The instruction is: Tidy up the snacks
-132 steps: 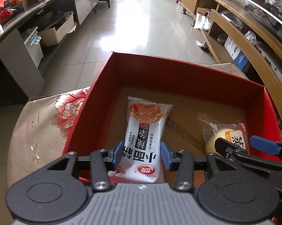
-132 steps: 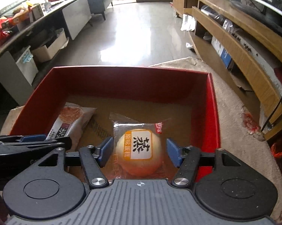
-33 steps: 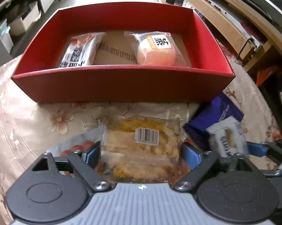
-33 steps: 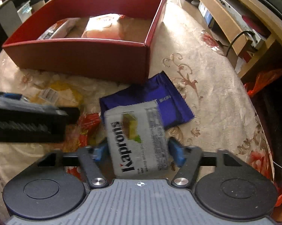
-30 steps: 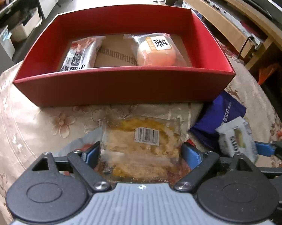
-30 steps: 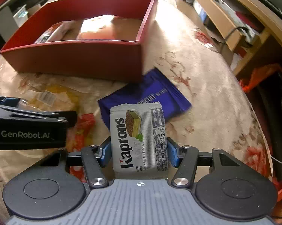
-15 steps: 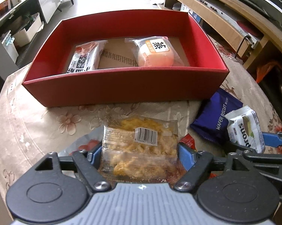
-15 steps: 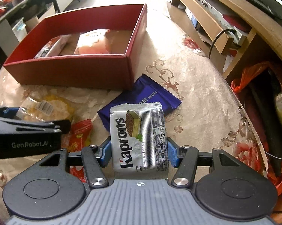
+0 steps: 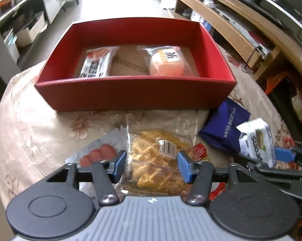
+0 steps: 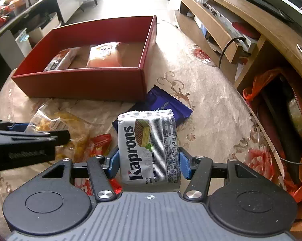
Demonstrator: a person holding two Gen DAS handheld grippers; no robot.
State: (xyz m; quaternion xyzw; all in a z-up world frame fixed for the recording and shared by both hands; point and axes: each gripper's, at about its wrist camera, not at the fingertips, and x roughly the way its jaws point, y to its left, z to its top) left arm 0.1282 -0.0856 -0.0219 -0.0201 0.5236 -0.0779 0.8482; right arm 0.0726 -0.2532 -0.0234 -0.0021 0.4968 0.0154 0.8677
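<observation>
Left wrist view shows the left tongs (image 9: 152, 165) closing on a clear pastry pack (image 9: 155, 158): the pack sits between the blue pads, both of which touch its crinkled film. Right tongs (image 10: 149, 163) are part open and pinch a silver Kaprons wafer pack (image 10: 149, 146) by its sides, holding it upright above the counter (image 10: 211, 104).

Beyond both tongs a red box (image 9: 135, 92) stands on the counter's floral cloth. Inside it lie two snacks on the cardboard floor: a white noodle packet (image 9: 96, 63) on the left and a round bun in clear wrap (image 9: 167, 64) on the right, a little apart.

A blue wafer packet (image 9: 224, 128) lies flat on the counter just beside the box's near right corner. A small red wrapper (image 10: 99, 142) lies between the two tongs, partly under the pastry pack.

Only the left view shows a packet of red sausages (image 9: 96, 153) beneath the pastry pack's left edge, and it also catches the Kaprons pack from the side at its right border. Only the right view shows the counter's right rim, an orange bag (image 10: 271, 100) below it and the wooden shelving (image 10: 221, 24) with a cable; there the left tongs appear as a dark bar at the left edge.
</observation>
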